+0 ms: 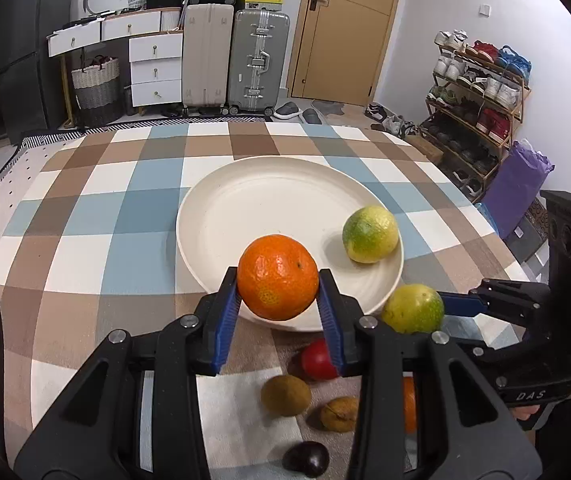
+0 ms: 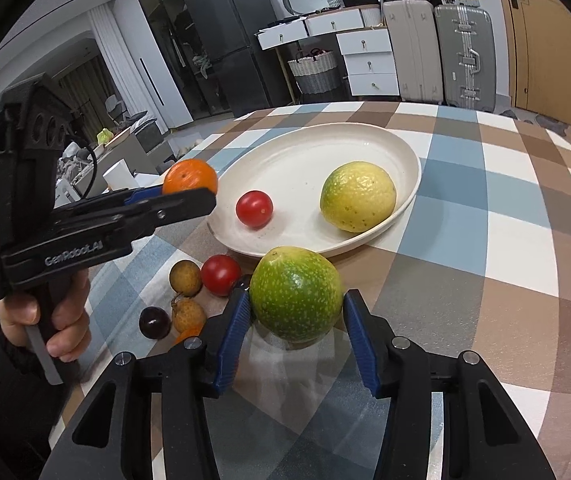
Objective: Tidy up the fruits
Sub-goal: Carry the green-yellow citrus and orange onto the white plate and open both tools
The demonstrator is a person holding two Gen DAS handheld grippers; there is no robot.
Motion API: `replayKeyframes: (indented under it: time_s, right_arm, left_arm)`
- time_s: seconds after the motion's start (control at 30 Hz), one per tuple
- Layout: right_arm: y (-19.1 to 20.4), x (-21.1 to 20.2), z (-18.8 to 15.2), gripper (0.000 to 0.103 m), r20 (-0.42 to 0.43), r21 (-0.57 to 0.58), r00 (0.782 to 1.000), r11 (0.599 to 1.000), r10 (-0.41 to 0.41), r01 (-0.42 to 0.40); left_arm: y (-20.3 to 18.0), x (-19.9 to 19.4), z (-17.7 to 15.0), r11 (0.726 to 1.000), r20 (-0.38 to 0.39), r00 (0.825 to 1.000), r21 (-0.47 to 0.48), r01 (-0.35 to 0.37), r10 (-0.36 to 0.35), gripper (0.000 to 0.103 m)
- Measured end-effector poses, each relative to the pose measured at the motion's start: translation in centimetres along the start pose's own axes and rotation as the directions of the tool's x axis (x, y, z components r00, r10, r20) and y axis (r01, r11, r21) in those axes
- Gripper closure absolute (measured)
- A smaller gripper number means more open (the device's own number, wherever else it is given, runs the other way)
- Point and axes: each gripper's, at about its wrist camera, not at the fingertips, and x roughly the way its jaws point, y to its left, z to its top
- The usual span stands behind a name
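From the left wrist camera, my left gripper (image 1: pixel 278 276) had its blue pads clamped on the mandarin (image 1: pixel 278 278), narrow and firm, hanging over the near rim of the white plate (image 1: pixel 189 208). That view hid part of the plate behind the mandarin. The right wrist camera showed what sat there: a cherry tomato (image 2: pixel 254 209) on the plate, just beside the near rim. It also showed my left hand (image 2: pixel 45 320) wrapped round the left handle.

My right gripper (image 2: pixel 297 300) was closed on the speckled green fruit (image 2: pixel 295 294), held just off the checked tablecloth (image 2: pixel 485 240), near the plate's front edge.

Here was the count. There was one plate and two green-yellow fruits: the one I gripped and the yellower fruit (image 2: pixel 358 197) lying on the plate by its right rim. There were two cherry tomatoes, counting the loose tomato (image 2: pixel 220 275) on the cloth, and two longans (image 2: pixel 185 278) side by side. One dark round fruit (image 2: pixel 154 322) lay nearest me. There were two orange fruits, the second orange fruit (image 1: pixel 409 404) mostly hidden behind my gripper.

The plate's far half lay bare. The cloth to the right was open, and the loose fruits were bunched close in front of the plate.
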Motion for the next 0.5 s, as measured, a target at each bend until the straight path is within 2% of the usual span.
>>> replayKeyframes:
  time_s: [0.2,0.5]
  right_arm:
    - [0.4,0.0,0.1,0.053,0.002,-0.014,1.0,1.0,-0.008,0.008]
    - [0.7,-2.3,0.5,0.053,0.112,0.011,0.994,1.0,0.009,-0.011]
  left_arm:
    - [0.8,1.0,0.2,1.0,0.001,1.0,-0.018,0.01,-0.01,0.068]
    - [2.0,1.1,0.4,0.999,0.021,1.0,-0.044,-0.019,0.02,0.068]
